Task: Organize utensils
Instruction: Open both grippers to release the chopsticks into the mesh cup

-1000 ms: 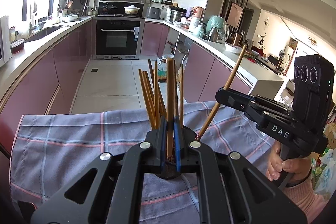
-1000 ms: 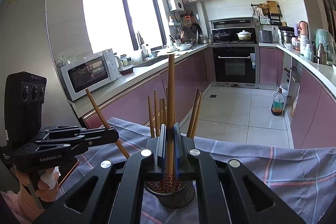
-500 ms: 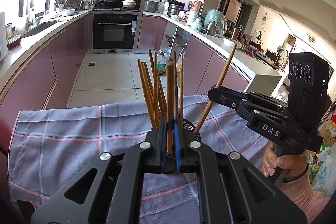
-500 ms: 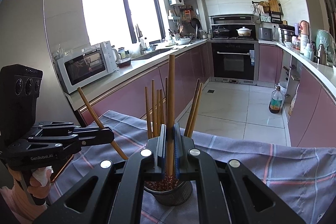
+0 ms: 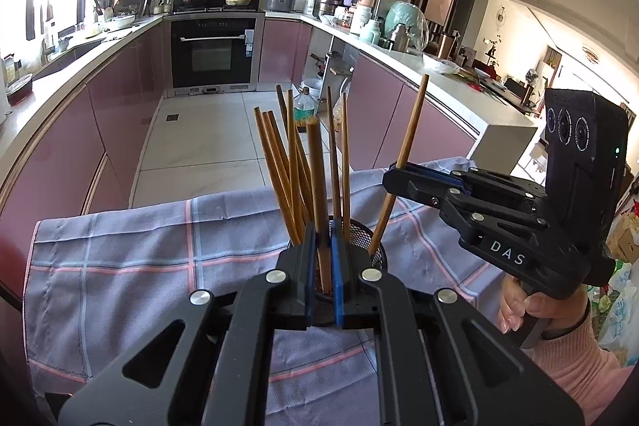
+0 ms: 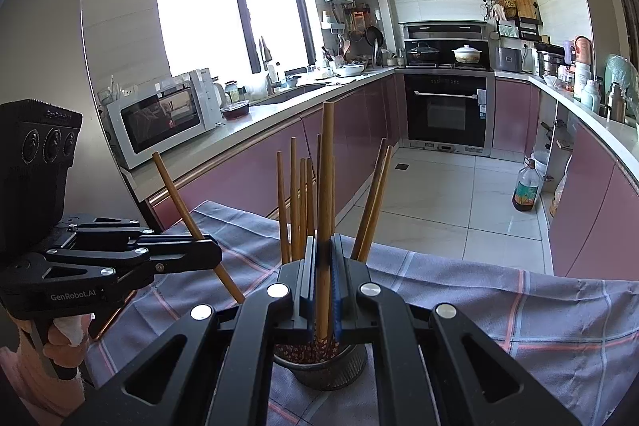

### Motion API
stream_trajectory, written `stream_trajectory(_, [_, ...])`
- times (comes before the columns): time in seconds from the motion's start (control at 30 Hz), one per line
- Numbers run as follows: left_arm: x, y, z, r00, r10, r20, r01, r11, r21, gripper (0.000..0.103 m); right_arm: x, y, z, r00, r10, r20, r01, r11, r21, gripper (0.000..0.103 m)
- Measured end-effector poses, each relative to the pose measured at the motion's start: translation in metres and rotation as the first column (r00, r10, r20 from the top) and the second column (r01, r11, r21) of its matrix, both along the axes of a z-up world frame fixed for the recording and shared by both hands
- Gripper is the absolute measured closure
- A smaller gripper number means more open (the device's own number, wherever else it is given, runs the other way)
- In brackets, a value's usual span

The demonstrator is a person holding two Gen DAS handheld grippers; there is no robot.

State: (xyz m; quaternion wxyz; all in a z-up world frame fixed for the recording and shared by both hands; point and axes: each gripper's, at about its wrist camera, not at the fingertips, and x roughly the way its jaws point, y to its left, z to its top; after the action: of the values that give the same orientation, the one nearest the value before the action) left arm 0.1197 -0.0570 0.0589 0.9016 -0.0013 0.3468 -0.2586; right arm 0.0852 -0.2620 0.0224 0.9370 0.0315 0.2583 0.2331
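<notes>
A round mesh utensil holder (image 6: 327, 366) stands on the checked cloth (image 5: 120, 266) and holds several wooden chopsticks (image 5: 279, 170). My left gripper (image 5: 322, 266) is shut on one upright chopstick (image 5: 317, 186), its lower end inside the holder (image 5: 375, 250). My right gripper (image 6: 322, 290) is shut on another chopstick (image 6: 327, 178), also standing with its tip in the holder. In the left wrist view the right gripper (image 5: 393, 174) holds its chopstick (image 5: 411, 122) slanted. In the right wrist view the left gripper (image 6: 211, 254) holds its chopstick (image 6: 175, 194) slanted.
The cloth (image 6: 519, 314) covers a table whose far edge drops to the tiled kitchen floor (image 5: 199, 146). Pink cabinets and counters line both sides, with an oven (image 6: 447, 106) at the back, a microwave (image 6: 159, 114) on the left counter, and a bottle (image 6: 527, 186) on the floor.
Both grippers have lowered slightly toward the holder with their chopsticks still held. The holder and the other chopsticks have not moved.
</notes>
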Motion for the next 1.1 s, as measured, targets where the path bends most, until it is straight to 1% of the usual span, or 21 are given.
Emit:
stream_trajectory(0.27, [0.017, -0.012, -0.009, 1.0, -0.003, -0.029, 0.004, 0.999, 0.035, 0.095, 0.01, 0.001, -0.002, 1.0, -0.008, -0.01, 0.008, 1.0, 0.013, 0.098])
stream_trajectory(0.37, [0.021, -0.014, -0.013, 0.999, 0.002, -0.035, -0.001, 0.999, 0.035, 0.095, 0.016, 0.003, -0.002, 1.0, -0.01, -0.016, 0.01, 1.0, 0.013, 0.098])
stream_trajectory(0.73, [0.032, -0.014, -0.02, 0.998, 0.05, -0.026, -0.049, 0.998, 0.03, 0.094, 0.024, 0.006, -0.006, 0.999, -0.015, -0.029, 0.016, 1.0, 0.023, 0.097])
stream_trajectory(0.8, [0.033, -0.014, -0.021, 0.998, 0.063, -0.017, -0.062, 0.997, 0.035, 0.094, 0.026, 0.007, -0.009, 0.999, -0.019, -0.035, 0.019, 1.0, 0.023, 0.096])
stream_trajectory(0.83, [0.033, -0.014, -0.021, 0.997, 0.071, -0.006, -0.07, 0.997, 0.042, 0.088, 0.026, 0.007, -0.009, 0.999, -0.023, -0.035, 0.023, 0.999, 0.024, 0.095])
stream_trajectory(0.87, [0.033, -0.015, -0.022, 0.997, 0.081, 0.001, -0.081, 0.996, 0.046, 0.077, 0.027, 0.006, -0.01, 0.999, -0.025, -0.037, 0.026, 0.999, 0.028, 0.095])
stream_trajectory(0.93, [0.032, -0.013, -0.023, 0.997, 0.082, 0.001, -0.082, 0.996, 0.04, 0.075, 0.027, 0.005, -0.011, 0.999, -0.028, -0.04, 0.029, 0.999, 0.03, 0.094])
stream_trajectory(1.0, [0.031, -0.012, -0.025, 0.996, 0.085, 0.002, -0.085, 0.996, 0.034, 0.072, 0.024, 0.006, -0.012, 0.999, -0.029, -0.042, 0.03, 0.999, 0.031, 0.089])
stream_trajectory(1.07, [0.029, -0.01, -0.027, 0.994, 0.106, 0.014, -0.106, 0.994, 0.034, 0.062, 0.021, 0.004, -0.013, 0.999, -0.032, -0.042, 0.034, 0.999, 0.034, 0.086])
stream_trajectory(1.1, [0.026, -0.009, -0.027, 0.993, 0.113, 0.022, -0.114, 0.993, 0.031, 0.061, 0.02, 0.003, -0.013, 0.999, -0.032, -0.042, 0.033, 0.999, 0.037, 0.085])
